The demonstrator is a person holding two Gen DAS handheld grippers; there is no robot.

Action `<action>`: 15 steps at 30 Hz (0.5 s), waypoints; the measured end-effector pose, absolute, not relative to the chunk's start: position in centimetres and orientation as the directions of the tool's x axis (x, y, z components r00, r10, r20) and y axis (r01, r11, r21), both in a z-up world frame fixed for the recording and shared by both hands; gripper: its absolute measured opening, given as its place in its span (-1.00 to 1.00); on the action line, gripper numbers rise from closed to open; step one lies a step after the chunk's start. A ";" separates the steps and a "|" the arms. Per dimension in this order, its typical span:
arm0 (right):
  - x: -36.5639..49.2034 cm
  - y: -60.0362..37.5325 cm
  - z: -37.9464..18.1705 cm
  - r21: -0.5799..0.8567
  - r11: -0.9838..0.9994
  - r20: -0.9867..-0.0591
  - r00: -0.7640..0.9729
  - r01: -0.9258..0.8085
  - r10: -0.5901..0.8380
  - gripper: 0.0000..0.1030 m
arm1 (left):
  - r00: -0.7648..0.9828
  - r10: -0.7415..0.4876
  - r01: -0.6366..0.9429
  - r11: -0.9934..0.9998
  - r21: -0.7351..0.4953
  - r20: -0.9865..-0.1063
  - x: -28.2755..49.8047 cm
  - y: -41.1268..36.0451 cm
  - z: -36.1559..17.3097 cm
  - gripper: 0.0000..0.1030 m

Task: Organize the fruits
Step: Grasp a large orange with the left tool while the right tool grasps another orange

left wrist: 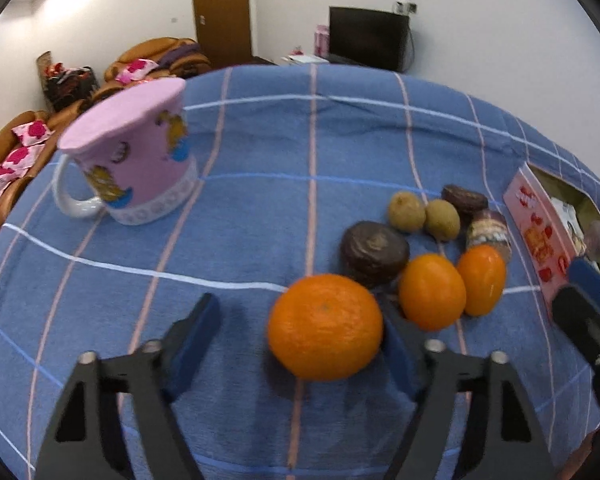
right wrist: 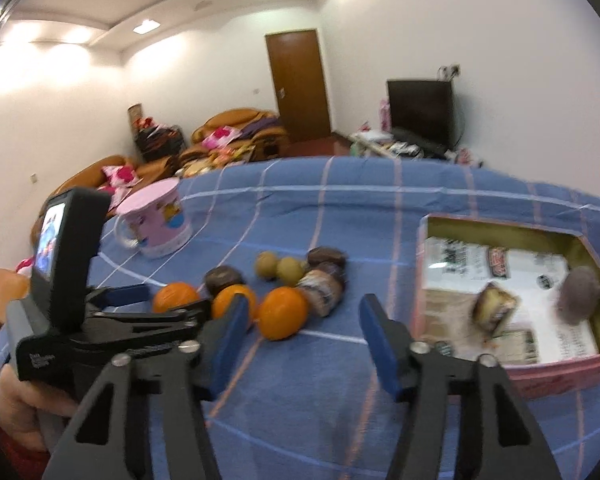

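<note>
Three oranges (left wrist: pixel 432 292) lie clustered mid-table beside the box (right wrist: pixel 424 248); left gripper (left wrist: pixel 300 344) brackets one unclamped, right gripper (right wrist: pixel 300 320) gapes empty.

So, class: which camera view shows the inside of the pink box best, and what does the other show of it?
The right wrist view: the pink box lies open to it, showing the printed lining and two items inside. The left wrist view catches only its near wall and a sliver of interior at the frame edge.

Blurred box contents, partly hidden fruit.
Inside the pink box (right wrist: pixel 428 264), a grey lump (right wrist: pixel 580 294) is too smeared to identify; the left gripper (right wrist: pixel 168 300) hides part of one orange (right wrist: pixel 174 296).
</note>
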State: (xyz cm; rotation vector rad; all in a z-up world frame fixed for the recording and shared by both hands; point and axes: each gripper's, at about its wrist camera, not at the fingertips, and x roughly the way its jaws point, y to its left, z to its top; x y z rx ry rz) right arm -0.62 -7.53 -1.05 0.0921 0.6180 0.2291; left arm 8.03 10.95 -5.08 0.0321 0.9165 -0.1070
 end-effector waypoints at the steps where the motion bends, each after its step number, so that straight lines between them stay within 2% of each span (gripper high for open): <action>1: -0.3 -7.3 -1.3 0.175 0.966 -0.575 0.777 -0.188 0.256 0.05 | 0.607 -0.086 0.114 0.993 -0.021 -0.790 8.0 10.8 -5.0 0.30; 4: 0.8 -6.6 -2.2 0.200 0.962 -0.618 0.738 -0.185 0.271 0.04 | 0.617 -0.115 0.127 0.991 -0.045 -0.779 7.9 11.0 -4.9 -0.05; 10: 2.2 -5.6 -3.1 0.202 0.966 -0.667 0.701 -0.159 0.255 -0.09 | 0.652 -0.086 0.039 0.996 -0.079 -0.754 7.4 12.7 -4.3 -0.06; 15: 4.0 -5.2 -4.0 0.227 0.966 -0.703 0.665 -0.125 0.251 -0.10 | 0.722 0.013 -0.047 0.998 -0.031 -0.692 6.9 13.4 -3.2 -0.06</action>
